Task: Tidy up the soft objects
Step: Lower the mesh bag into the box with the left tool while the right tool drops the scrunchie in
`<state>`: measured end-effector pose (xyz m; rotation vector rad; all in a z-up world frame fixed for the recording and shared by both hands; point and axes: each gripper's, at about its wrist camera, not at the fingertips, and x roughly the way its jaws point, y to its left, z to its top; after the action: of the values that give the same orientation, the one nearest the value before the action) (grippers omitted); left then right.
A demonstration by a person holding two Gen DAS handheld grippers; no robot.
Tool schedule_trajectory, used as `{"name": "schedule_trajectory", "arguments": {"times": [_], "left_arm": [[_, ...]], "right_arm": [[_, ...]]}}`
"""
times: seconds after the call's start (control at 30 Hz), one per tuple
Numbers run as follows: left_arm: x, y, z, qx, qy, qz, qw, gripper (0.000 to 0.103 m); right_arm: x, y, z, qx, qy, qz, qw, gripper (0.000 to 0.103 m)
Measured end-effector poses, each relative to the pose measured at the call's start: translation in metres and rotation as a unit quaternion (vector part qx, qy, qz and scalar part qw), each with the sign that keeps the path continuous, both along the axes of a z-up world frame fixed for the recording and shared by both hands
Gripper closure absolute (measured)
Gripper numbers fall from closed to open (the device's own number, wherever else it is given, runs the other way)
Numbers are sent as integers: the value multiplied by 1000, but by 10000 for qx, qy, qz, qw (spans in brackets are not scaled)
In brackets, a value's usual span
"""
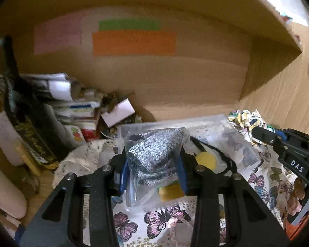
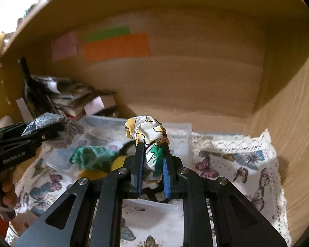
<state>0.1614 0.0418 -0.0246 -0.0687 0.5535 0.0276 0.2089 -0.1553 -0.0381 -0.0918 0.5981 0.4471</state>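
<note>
My left gripper (image 1: 153, 160) is shut on a clear bag holding a grey knitted cloth (image 1: 154, 150), lifted above the butterfly-print cloth (image 1: 162, 220). It also shows in the right wrist view (image 2: 51, 132) at the left, with the bagged grey cloth (image 2: 51, 121). My right gripper (image 2: 152, 154) is shut on a bunched white, yellow and green patterned cloth (image 2: 146, 131), which also shows in the left wrist view (image 1: 245, 121) at the right. A green knitted piece (image 2: 92, 157) and a yellow item (image 1: 206, 160) lie in clear bags on the butterfly cloth.
This is a wooden shelf compartment with a back wall (image 1: 175, 78) carrying pink, green and orange sticky notes (image 1: 134, 41). A dark bottle (image 1: 26, 123), papers and small boxes (image 1: 76, 107) crowd the left. The right side wall (image 2: 294, 123) stands close to the lace-edged cloth (image 2: 247, 144).
</note>
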Motion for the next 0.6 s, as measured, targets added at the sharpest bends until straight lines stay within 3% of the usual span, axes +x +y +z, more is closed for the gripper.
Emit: {"name": "schedule_trajectory", "arguments": {"times": [0.23, 0.47, 0.6], "left_arm": [[35, -3, -36, 70, 633, -134, 9979, 65], [51, -11, -55, 278, 860, -161, 9958, 63], [54, -13, -58, 330, 917, -178, 9951, 56]], "right_arm": [[19, 13, -30, -304, 412, 52, 9987, 89], [29, 16, -45, -500, 619, 75, 9968, 87], [26, 18, -43, -577, 547, 63, 9968, 83]]}}
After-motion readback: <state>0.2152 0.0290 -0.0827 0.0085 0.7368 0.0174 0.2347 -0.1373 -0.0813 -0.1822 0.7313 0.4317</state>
